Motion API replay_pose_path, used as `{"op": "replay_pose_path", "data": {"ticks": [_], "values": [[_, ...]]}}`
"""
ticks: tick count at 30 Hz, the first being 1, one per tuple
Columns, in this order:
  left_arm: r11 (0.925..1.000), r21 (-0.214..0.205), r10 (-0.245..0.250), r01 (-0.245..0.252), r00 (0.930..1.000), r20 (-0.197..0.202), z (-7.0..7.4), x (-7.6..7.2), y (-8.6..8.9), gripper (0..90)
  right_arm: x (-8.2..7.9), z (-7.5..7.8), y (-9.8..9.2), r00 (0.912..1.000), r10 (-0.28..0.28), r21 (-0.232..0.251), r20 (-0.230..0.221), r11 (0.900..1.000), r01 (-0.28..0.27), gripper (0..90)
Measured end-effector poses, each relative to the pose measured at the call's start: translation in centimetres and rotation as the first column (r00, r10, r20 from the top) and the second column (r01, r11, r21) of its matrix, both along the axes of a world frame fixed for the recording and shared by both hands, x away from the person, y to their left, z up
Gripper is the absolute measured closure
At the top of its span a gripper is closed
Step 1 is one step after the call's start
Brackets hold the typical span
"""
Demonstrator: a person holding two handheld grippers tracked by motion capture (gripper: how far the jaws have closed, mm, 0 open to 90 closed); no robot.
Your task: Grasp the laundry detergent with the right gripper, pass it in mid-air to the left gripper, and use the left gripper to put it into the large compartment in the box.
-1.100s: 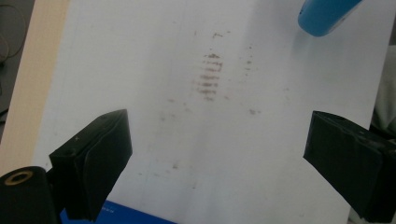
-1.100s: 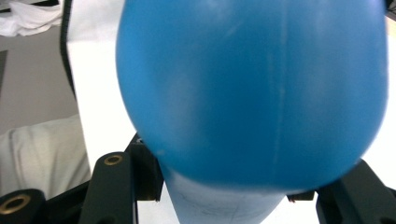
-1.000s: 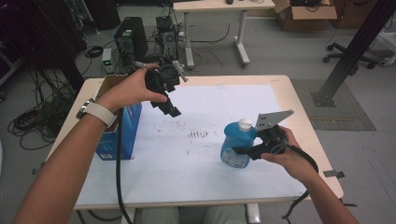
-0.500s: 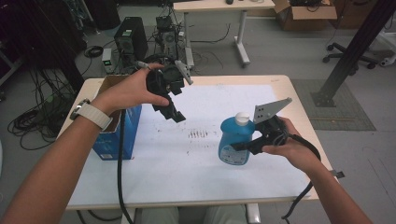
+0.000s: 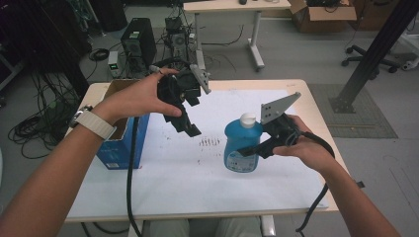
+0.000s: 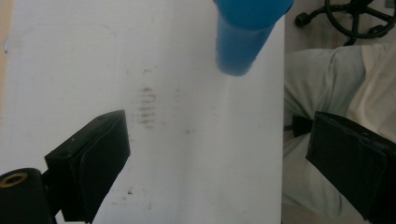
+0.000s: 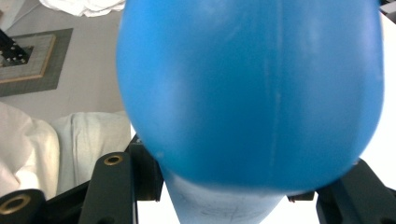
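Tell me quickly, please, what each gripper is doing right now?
Left gripper: open, holding nothing, raised above the table.
Right gripper: shut on the blue bottle.

Room light dim and even, from overhead — left background nearly black. White table top [image 5: 163,173] is the brightest area, mild glare, soft shadows only. High view is slightly soft. Blue bottle [image 7: 252,88] is fully defocused in the right gripper view — washed-out whites in both gripper views.
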State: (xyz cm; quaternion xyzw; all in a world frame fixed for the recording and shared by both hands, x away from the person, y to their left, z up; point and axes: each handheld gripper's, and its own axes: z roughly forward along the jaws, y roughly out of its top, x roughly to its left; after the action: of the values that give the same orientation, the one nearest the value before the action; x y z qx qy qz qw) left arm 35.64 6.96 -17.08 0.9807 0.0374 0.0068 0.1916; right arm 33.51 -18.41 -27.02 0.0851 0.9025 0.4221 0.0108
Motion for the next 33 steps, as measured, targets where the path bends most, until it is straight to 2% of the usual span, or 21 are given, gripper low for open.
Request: {"op": "replay_pose_path", "data": {"ticks": [2,7,19,33], "values": [[0.9999,0.006,-0.011,0.011,0.9998,-0.014,0.1,-0.3,-0.2,5.8,0.2,0.3,0.5,0.9999,0.016,-0.003,0.002,0.9999,-0.016,43.9],[0.9997,0.005,-0.023,0.023,0.9996,-0.014,0.3,-0.7,-0.4,5.5,0.4,0.8,1.7,0.9986,0.052,-0.008,0.006,0.9986,-0.052,43.9],[0.9997,-0.003,-0.023,0.023,0.9985,-0.049,0.6,-0.8,-0.2,5.0,0.9,1.2,4.3,0.9934,0.114,-0.024,0.004,0.9932,-0.114,43.9],[0.9998,0.016,-0.011,0.011,0.9992,-0.039,0.8,-1.1,-0.1,4.7,1.7,1.4,7.3,0.9859,0.168,-0.045,-0.001,0.9849,-0.167,44.0]]}}
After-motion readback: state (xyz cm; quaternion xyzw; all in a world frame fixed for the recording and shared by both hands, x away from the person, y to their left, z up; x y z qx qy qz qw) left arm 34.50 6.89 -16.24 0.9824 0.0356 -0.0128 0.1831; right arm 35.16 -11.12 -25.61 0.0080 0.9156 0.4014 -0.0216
